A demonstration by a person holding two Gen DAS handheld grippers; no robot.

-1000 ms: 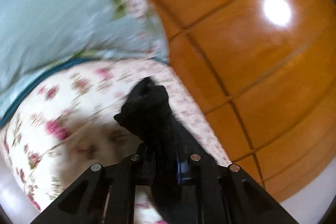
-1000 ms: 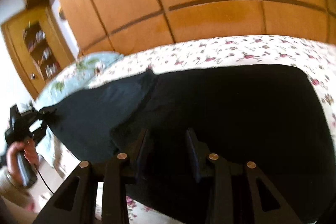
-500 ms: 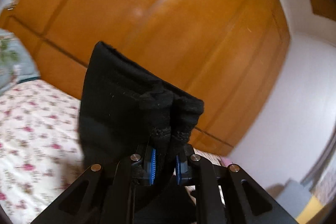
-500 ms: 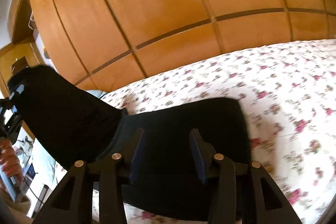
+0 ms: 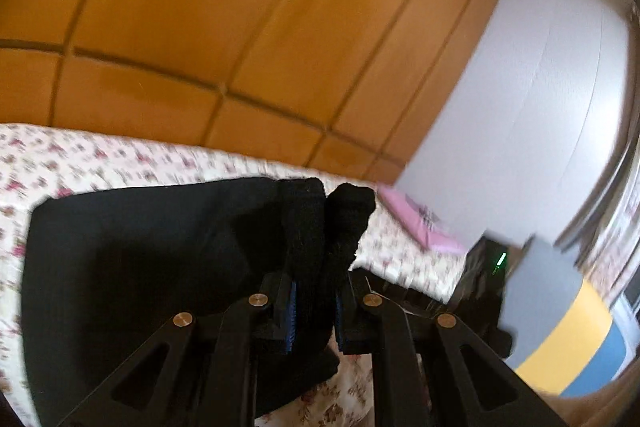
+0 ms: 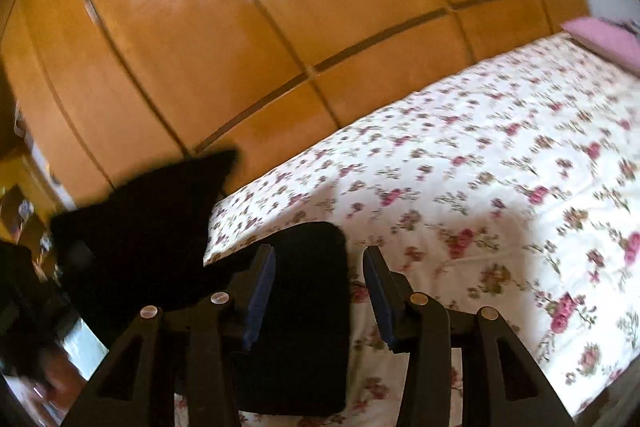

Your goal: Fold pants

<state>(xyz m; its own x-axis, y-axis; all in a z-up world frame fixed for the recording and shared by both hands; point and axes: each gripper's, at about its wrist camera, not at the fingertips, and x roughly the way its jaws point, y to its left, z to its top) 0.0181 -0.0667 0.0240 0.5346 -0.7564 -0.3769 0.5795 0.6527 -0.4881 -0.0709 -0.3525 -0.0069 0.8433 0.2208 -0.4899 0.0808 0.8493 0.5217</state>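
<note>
The black pants [image 5: 132, 259] lie folded on the floral bedsheet [image 5: 100, 159]. My left gripper [image 5: 314, 287] is shut on a bunched edge of the pants and holds it over the folded part. In the right wrist view my right gripper [image 6: 320, 271] is open and empty, with a flat layer of the pants [image 6: 308, 319] lying between and under its fingers. A raised flap of the pants [image 6: 148, 211] stands to the left.
Wooden wardrobe panels [image 6: 280, 27] run behind the bed. A pink pillow [image 6: 604, 35] lies at the far end of the floral sheet [image 6: 500, 167]. In the left wrist view a white wall [image 5: 520, 87] and a grey, yellow and blue object [image 5: 560, 315] stand at right.
My left gripper has swung the held pants edge up and over toward the rest of the pants. My right gripper has slid right along the bed, so less fabric lies before it.
</note>
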